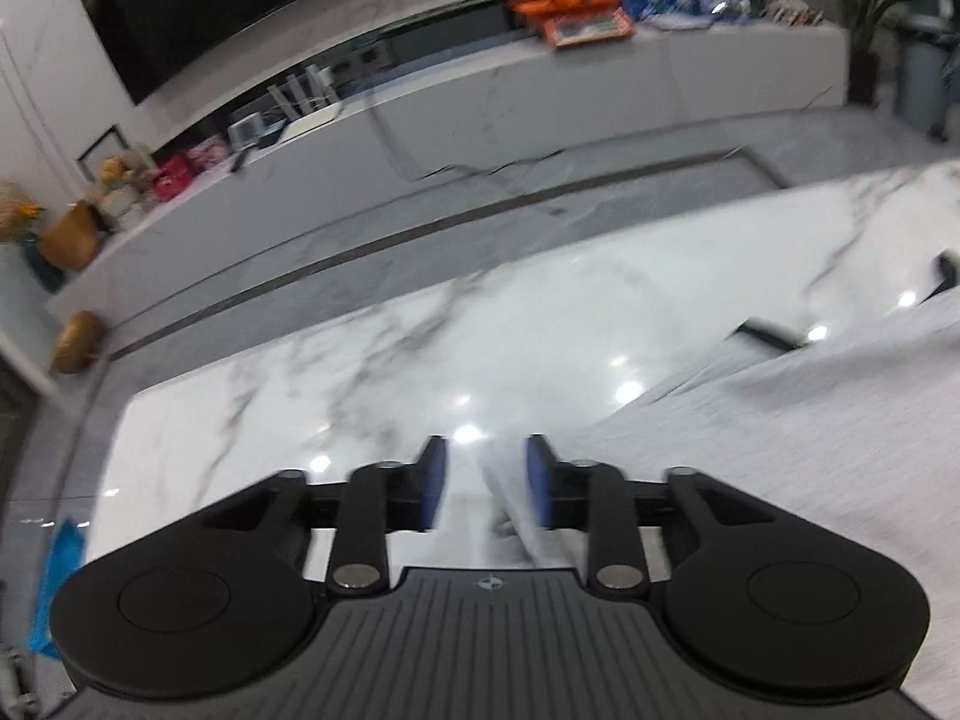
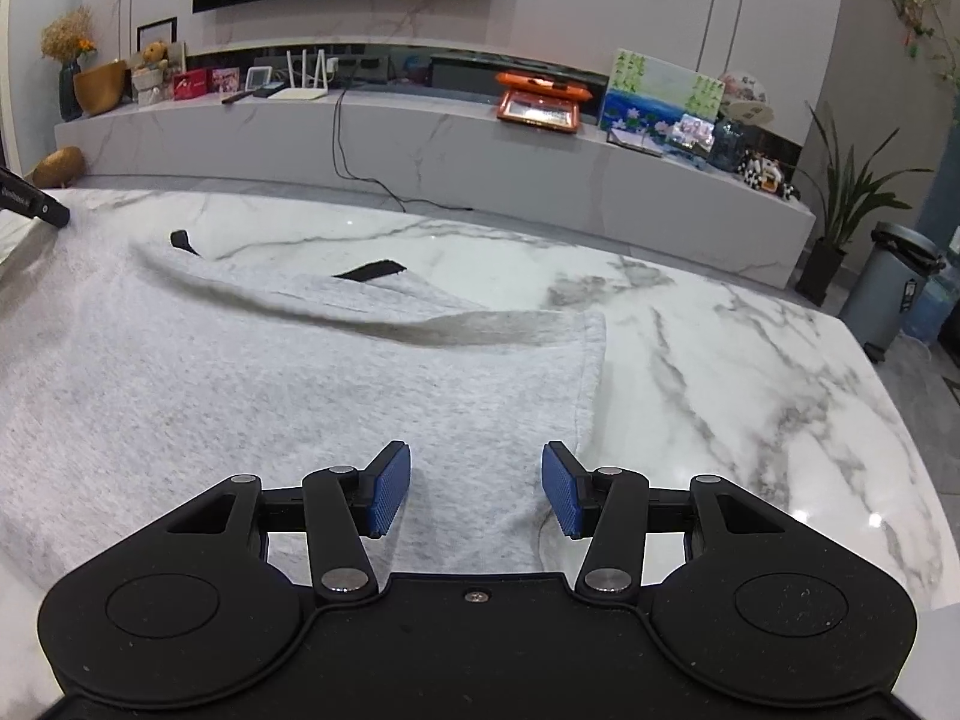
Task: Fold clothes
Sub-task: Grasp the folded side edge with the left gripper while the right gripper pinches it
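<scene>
Left wrist view, blurred. Left gripper (image 1: 486, 483) angled down over the white marble table (image 1: 360, 372). Its blue-padded fingers (image 1: 433, 480) stand partly apart. A narrow edge of the grey garment (image 1: 810, 420) runs up into the gap between them, closer to the right pad; whether the pads press on it cannot be told through the blur. The main body of the cloth spreads to the right of the fingers and beyond them; a black cuff (image 1: 771, 330) lies ahead and to the right. Bare table ahead and left.

Right wrist view, sharp. Right gripper (image 2: 477, 489) hovers over the near right corner of the grey garment (image 2: 240, 390), its fingers (image 2: 390, 489) moderately apart with nothing pinched; cloth lies under the gap and the left pad, the hem edge passing just by the right pad. The garment spreads ahead and left, with a raised fold (image 2: 390, 318) across it and a black cuff (image 2: 372, 271) beyond. Far left, a black tip of the other gripper (image 2: 36, 204) sits at the cloth's edge.
</scene>
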`<state>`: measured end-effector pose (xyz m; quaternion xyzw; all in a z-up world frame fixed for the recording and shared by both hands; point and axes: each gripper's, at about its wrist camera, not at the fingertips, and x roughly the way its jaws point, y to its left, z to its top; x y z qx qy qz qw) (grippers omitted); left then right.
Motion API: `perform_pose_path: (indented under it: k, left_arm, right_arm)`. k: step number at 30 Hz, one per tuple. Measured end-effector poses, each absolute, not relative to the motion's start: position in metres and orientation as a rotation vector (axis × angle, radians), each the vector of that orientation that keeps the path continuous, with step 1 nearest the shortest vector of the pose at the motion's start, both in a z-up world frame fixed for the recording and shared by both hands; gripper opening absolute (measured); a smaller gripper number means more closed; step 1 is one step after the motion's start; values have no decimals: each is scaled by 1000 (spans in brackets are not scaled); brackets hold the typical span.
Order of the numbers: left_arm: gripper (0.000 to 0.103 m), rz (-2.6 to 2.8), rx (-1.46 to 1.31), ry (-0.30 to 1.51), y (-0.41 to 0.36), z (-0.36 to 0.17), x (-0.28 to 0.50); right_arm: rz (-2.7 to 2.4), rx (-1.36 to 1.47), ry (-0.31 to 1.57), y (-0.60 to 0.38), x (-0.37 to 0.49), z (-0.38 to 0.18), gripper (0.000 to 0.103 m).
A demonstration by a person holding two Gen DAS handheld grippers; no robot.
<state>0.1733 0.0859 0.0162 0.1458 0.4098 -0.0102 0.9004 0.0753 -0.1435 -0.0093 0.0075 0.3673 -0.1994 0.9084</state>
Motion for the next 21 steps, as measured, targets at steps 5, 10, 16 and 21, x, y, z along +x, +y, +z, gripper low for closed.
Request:
perform_pose_path:
  k: [5,10,16,21]
  left_arm:
    - [48,-36,207,830,85,23,132]
    - [54,-15,133,836,85,33,77]
    - [39,-1,108,890,84,31,23]
    - [37,-49,100,933,79,20,-6]
  right_arm:
    - [-434,21,760,-147,75,-8,47]
    - [-431,17,756,-143,69,-2,47]
    - [-421,9,760,-136,56,9,47]
    - [-397,6,780,-129,41,15,47]
